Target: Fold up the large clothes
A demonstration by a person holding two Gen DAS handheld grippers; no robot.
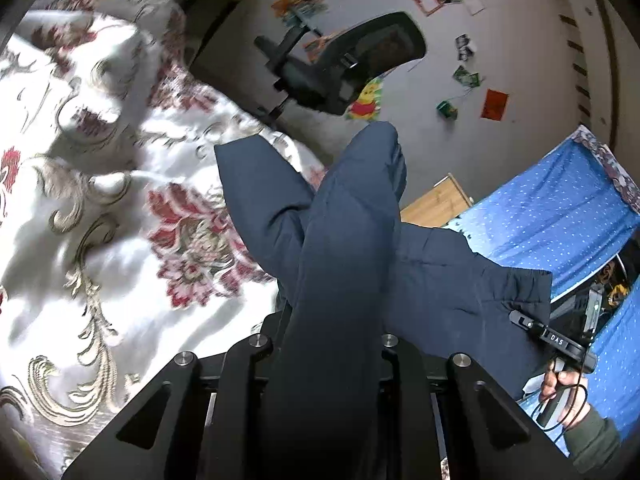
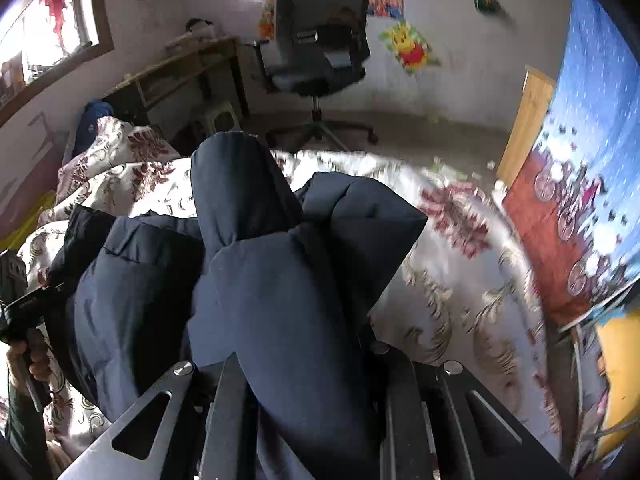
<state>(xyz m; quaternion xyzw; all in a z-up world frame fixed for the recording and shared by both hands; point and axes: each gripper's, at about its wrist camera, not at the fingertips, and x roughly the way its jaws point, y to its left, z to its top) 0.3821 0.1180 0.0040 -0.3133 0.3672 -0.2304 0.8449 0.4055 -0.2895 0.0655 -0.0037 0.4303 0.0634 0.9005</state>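
So that it can be lifted off the bed point(image 2: 460, 280) for folding, the jacket point(image 2: 280, 280) is pinched by 2 nearly closed tools: left tool point(image 1: 332, 344), right tool point(image 2: 304, 356).

The padded jacket point(image 1: 344, 240) is matt navy cloth; beneath the gripper, the floral bedspread point(image 1: 120, 208) looks satiny.

Room looked pretty lived-in: a black mesh office chair point(image 2: 320, 36) stood on the grey floor point(image 2: 420, 128) against a pale wall point(image 1: 500, 64) dotted with posters, including a yellow cartoon bear point(image 2: 410, 46). A wooden desk point(image 2: 188, 68) sat to its left under a bright window point(image 2: 48, 36). The bed wore a white floral cover point(image 1: 80, 208), with blue dotted fabric point(image 1: 560, 208) hanging off to the right.
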